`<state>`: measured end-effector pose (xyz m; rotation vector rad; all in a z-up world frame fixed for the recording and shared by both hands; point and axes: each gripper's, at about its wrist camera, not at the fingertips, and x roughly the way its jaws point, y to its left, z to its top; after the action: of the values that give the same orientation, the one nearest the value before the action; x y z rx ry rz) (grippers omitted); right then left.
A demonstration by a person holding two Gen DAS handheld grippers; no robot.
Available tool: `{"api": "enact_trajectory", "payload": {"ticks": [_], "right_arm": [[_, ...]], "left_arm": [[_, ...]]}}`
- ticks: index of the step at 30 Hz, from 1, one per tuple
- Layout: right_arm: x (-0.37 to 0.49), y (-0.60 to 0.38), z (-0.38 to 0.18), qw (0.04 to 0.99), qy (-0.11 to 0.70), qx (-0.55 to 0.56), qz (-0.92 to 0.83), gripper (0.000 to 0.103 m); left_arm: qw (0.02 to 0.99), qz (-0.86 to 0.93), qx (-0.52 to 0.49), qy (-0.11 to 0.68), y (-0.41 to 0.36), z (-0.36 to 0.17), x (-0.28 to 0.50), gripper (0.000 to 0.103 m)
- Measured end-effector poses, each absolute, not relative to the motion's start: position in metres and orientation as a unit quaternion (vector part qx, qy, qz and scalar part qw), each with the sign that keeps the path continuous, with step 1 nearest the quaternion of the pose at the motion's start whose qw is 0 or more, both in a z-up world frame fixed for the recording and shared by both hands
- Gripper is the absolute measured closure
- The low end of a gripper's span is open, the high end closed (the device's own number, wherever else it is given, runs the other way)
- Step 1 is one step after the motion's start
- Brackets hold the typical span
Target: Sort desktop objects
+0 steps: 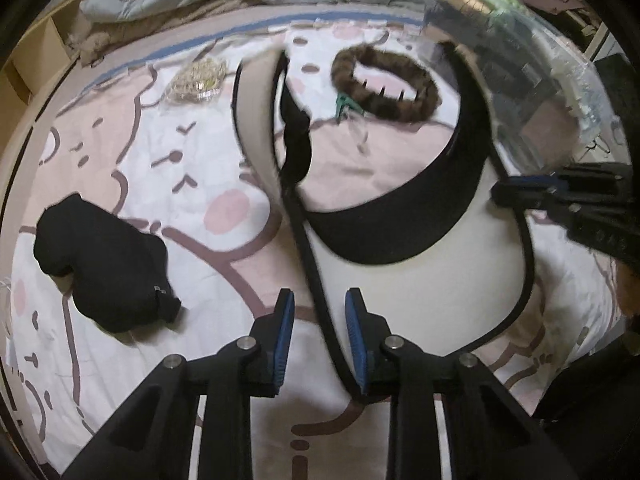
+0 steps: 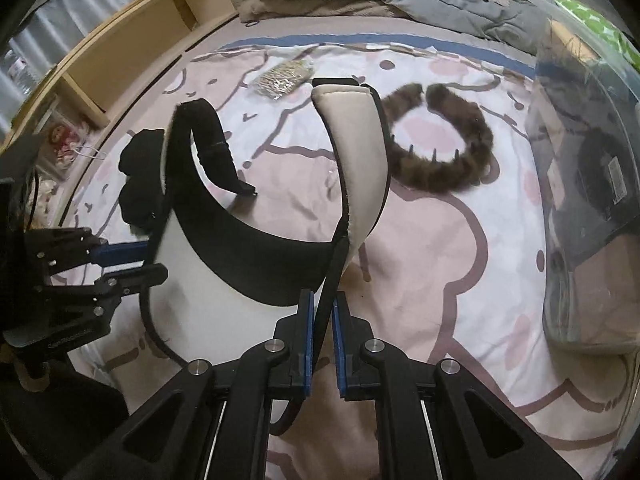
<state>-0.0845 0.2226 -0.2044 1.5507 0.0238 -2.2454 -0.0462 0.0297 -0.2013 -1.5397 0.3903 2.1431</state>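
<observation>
A white sun visor (image 1: 420, 280) with black trim and a black inner band hangs over the pink-and-white bed sheet (image 1: 160, 160), held up between both grippers. My left gripper (image 1: 318, 300) straddles the visor's black rim; the rim lies against the right pad and a gap shows on the other side, so the jaws stand open. My right gripper (image 2: 323, 300) is shut on the thin black edge of the visor (image 2: 224, 300). In the right wrist view the left gripper (image 2: 156, 258) reaches in from the left at the brim. In the left wrist view the right gripper (image 1: 500, 196) bites the brim's far edge.
A brown furry headband (image 2: 448, 160) with comb teeth lies beyond the visor. A black cloth item (image 1: 108, 264) lies to the left, a bag of gold bits (image 1: 198, 80) further back, and a green clip (image 1: 344, 104) by the headband. A clear plastic bin (image 2: 588, 200) stands on the right.
</observation>
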Motion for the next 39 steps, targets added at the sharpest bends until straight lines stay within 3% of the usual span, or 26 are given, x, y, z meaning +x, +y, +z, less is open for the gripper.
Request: {"api": "enact_trajectory", "payload": {"ticks": [16,24,27,29,39], "right_arm": [[-0.062,0.219,-0.222,0.177,0.021,0.586,-0.79,0.091],[-0.059,0.219,-0.244,0.17,-0.026,0.63,-0.757,0.08],[-0.058,0.221,-0.244,0.172,-0.04,0.628,-0.758,0.082],[-0.058,0.217,-0.237,0.181,-0.029,0.614,-0.768,0.087],[-0.06,0.21,-0.184,0.201,0.028,0.537,-0.819,0.089]], "left_arm": [[0.246,0.769,-0.568,0.157,0.042,-0.212,-0.036,0.077],[0.252,0.761,-0.573,0.169,0.048,-0.219,-0.032,0.077],[0.259,0.755,-0.578,0.166,0.049,-0.221,-0.033,0.085],[0.258,0.756,-0.579,0.164,0.049,-0.219,-0.033,0.085],[0.255,0.795,-0.536,0.124,0.038,-0.176,-0.045,0.086]]}}
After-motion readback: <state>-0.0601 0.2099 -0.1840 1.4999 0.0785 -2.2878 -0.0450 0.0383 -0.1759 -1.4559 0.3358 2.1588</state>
